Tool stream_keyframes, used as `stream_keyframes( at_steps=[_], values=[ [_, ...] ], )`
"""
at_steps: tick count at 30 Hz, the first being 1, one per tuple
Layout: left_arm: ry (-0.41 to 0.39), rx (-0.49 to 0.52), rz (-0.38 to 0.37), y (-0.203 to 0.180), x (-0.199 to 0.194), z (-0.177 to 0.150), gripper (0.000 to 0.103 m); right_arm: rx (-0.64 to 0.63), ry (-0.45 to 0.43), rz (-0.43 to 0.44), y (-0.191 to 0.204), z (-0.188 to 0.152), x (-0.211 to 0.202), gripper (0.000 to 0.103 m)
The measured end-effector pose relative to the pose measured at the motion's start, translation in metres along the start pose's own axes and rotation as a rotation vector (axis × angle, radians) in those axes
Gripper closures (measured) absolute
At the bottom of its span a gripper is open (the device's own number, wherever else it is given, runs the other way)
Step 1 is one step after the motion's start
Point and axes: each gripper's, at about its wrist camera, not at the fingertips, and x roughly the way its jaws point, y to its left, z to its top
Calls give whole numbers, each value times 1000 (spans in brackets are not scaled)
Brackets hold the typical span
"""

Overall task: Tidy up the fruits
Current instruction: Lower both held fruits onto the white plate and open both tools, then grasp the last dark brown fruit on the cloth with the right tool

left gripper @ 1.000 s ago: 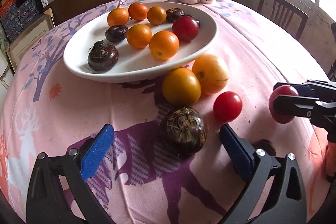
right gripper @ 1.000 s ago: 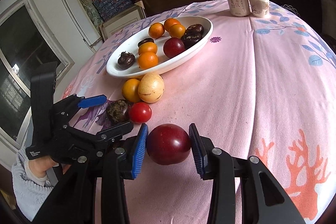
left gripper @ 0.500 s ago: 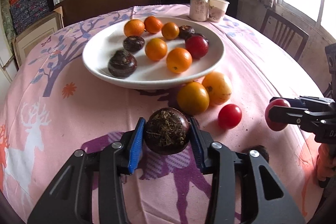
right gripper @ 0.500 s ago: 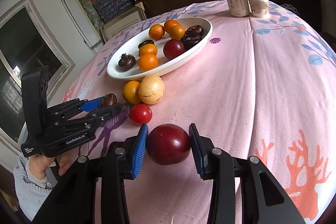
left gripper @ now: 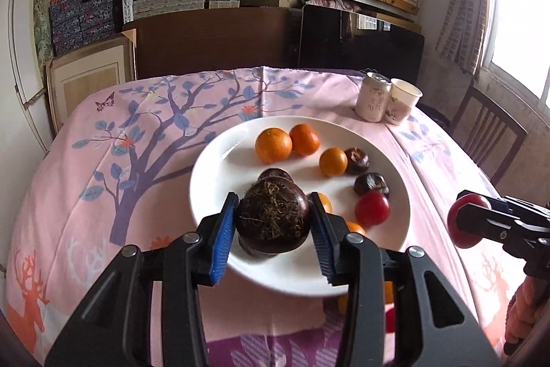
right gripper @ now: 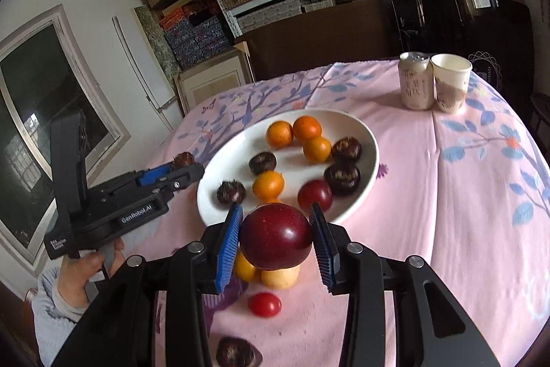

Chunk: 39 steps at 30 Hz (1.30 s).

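Observation:
My left gripper (left gripper: 273, 222) is shut on a dark brown water chestnut (left gripper: 273, 218) and holds it above the near side of the white plate (left gripper: 213, 167). My right gripper (right gripper: 275, 238) is shut on a dark red plum (right gripper: 276, 237), raised just short of the plate's (right gripper: 367, 140) near rim. The plate holds several oranges, dark chestnuts and one red plum (right gripper: 314, 194). On the cloth below the right gripper lie two yellow-orange fruits (right gripper: 279, 277), a red tomato (right gripper: 264, 304) and a chestnut (right gripper: 235, 352). The right gripper with its plum also shows in the left wrist view (left gripper: 465, 224).
A drink can (right gripper: 415, 81) and a paper cup (right gripper: 450, 81) stand at the far right of the pink tablecloth (right gripper: 464, 195). A wooden chair (left gripper: 488, 140) stands at the right. Shelves with boxes fill the back wall.
My left gripper closed on the water chestnut, lifted it off the cloth and carried it over the plate. My right gripper rose and moved toward the plate with the plum.

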Motion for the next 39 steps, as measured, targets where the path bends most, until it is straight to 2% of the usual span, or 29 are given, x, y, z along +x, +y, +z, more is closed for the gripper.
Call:
stream_keyframes(
  at_steps=[3, 7, 8, 9, 10, 11, 12, 17, 19, 23, 26, 31, 34, 39],
  values=[
    [21, -16, 34, 8, 25, 4, 62, 52, 23, -16, -11, 16, 34, 63],
    [54, -61, 29, 25, 50, -2, 62, 121, 77, 2, -26, 26, 78, 63],
    [52, -68, 27, 28, 52, -3, 59, 124, 85, 10, -27, 28, 87, 61],
    [48, -77, 25, 32, 53, -4, 49, 126, 85, 15, -29, 28, 92, 60],
    [43, -87, 27, 34, 53, -3, 44, 131, 78, 28, -31, 28, 95, 57],
    [35, -95, 26, 36, 52, -3, 35, 141, 73, 37, -33, 27, 96, 43],
    [25, -102, 26, 38, 50, -3, 27, 152, 66, 35, -35, 26, 95, 37],
    [11, -95, 25, 34, 41, -6, 22, 152, 36, 30, -38, 23, 78, 37],
    [-2, -81, 31, 29, 35, -11, 14, 128, 27, 15, -35, 16, 68, 34],
    [-31, -51, 54, 19, 19, -24, 12, 74, -4, -19, -28, -1, 47, 28],
    [-52, -19, 80, 8, 8, -35, 5, 43, -20, -37, -24, -18, 30, 23],
    [-29, 36, 113, -7, -2, -57, 5, 18, -8, -37, -24, -49, 3, 21],
    [-44, 61, 155, -12, -11, -66, 5, 10, 10, -21, -24, -69, -12, 20],
    [-66, 39, 173, -11, -26, -74, 5, -32, 70, 4, -14, -100, -23, 19]
  ],
)
